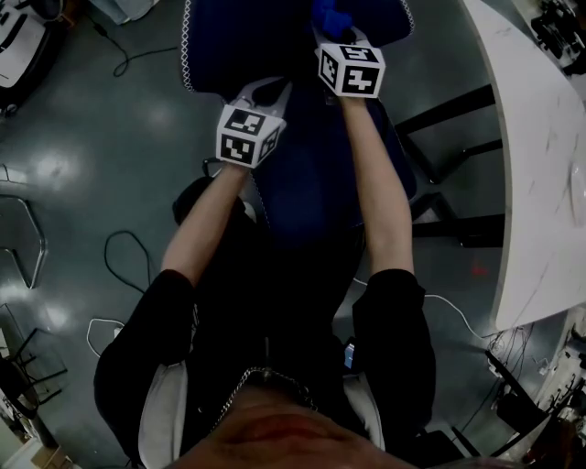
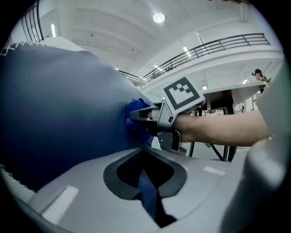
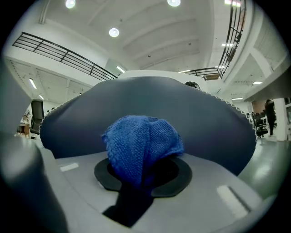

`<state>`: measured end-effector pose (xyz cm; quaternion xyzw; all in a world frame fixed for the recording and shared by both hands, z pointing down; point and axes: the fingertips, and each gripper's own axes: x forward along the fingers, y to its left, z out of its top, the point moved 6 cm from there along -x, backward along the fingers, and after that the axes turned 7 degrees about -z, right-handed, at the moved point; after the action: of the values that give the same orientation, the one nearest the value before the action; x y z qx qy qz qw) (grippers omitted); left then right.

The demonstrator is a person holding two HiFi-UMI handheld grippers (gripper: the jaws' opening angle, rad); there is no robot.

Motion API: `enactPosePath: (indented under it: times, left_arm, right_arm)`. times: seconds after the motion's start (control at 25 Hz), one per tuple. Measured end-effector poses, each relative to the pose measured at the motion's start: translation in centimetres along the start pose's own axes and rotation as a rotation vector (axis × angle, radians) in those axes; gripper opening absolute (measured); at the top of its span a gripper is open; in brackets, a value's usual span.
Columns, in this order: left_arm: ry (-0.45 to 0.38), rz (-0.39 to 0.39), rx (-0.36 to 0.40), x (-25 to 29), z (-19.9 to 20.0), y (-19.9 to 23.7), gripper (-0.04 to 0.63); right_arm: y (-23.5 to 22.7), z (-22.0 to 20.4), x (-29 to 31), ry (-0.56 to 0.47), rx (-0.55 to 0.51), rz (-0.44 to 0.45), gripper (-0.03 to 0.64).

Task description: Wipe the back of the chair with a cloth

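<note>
The dark blue chair back [image 1: 256,37] stands in front of me, and its white-stitched edge shows in both gripper views. My right gripper [image 1: 331,29] is shut on a bunched blue cloth [image 1: 327,13], which is pressed against the chair back [image 3: 204,123]. In the right gripper view the cloth [image 3: 141,145] bulges out above the jaws. My left gripper [image 1: 267,90] sits lower and to the left, close against the chair back [image 2: 59,113]. Its jaws are shut on a thin strip of the blue fabric [image 2: 150,195]. The left gripper view also shows the right gripper [image 2: 136,117] with the cloth [image 2: 136,107].
A white table [image 1: 540,183] with black legs [image 1: 449,119] runs along the right. Cables [image 1: 128,247] lie on the grey floor at the left, near a metal chair frame [image 1: 27,238]. A person [image 2: 259,75] stands far off.
</note>
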<state>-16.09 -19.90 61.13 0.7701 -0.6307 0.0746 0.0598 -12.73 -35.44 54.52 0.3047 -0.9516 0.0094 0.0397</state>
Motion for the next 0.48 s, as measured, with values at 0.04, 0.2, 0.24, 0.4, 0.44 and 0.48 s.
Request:
enactPosePath:
  times: [0.04, 0.2, 0.24, 0.4, 0.44, 0.48]
  left_arm:
    - [0.0, 0.001, -0.001, 0.0, 0.0, 0.0, 0.011]
    - [-0.001, 0.003, 0.0, 0.0, 0.0, -0.1, 0.011]
    - [-0.002, 0.004, 0.0, 0.1, 0.0, -0.1, 0.011]
    - [-0.004, 0.008, -0.005, 0.2, 0.1, -0.1, 0.011]
    - [-0.004, 0.009, -0.006, 0.3, 0.1, -0.1, 0.011]
    - [-0.004, 0.01, -0.006, 0.3, 0.1, -0.2, 0.011]
  right_arm:
    - [0.0, -0.4, -0.1, 0.006, 0.001, -0.001, 0.11]
    - [0.2, -2.4, -0.4, 0.043, -0.003, 0.004, 0.11]
    - [0.3, -3.1, -0.4, 0.056, -0.003, 0.005, 0.11]
    - [0.6, -5.8, -0.6, 0.118, 0.002, 0.013, 0.11]
    - [0.6, -6.5, -0.6, 0.136, 0.002, 0.017, 0.11]
    - [0.7, -7.2, -0.6, 0.153, 0.003, 0.02, 0.11]
